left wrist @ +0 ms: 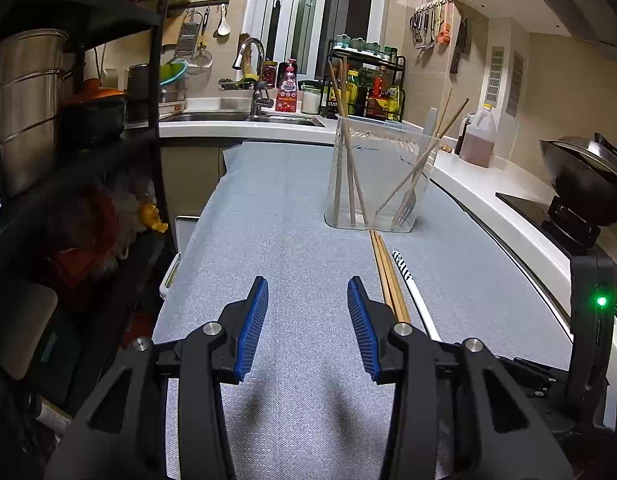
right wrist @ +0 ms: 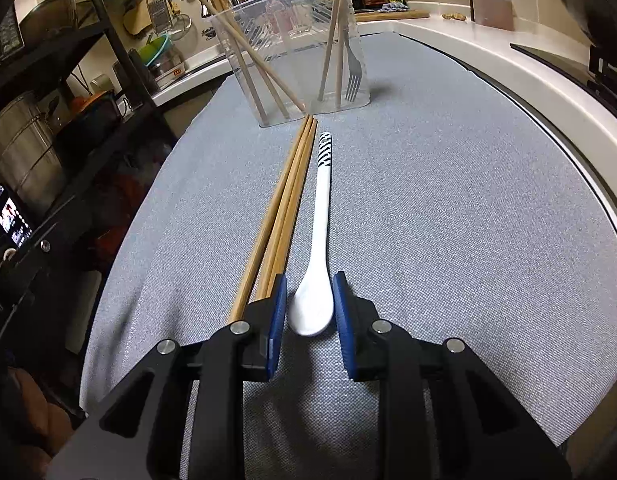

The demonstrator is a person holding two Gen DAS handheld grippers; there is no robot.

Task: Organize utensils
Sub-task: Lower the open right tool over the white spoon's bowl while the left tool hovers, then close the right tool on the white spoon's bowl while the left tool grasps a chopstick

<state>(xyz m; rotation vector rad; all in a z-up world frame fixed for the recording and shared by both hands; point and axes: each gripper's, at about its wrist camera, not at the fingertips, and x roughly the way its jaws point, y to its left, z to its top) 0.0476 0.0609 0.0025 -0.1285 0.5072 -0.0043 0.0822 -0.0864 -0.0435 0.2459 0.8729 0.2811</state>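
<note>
Both wrist views face the clear container (left wrist: 378, 176) (right wrist: 292, 46), low over the mat

A sink (left wrist: 244, 117) with faucet (left wrist: 255, 76) stood far left — a wok (left wrist: 584, 176) sat right, an oil jug (left wrist: 478, 136) far right.

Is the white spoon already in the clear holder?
No, the white spoon lies on the mat beside the chopsticks, outside the clear holder.

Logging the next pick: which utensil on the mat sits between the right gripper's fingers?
The white spoon; its bowl lies between the open right gripper, while the wooden chopsticks lie outside it.
</note>
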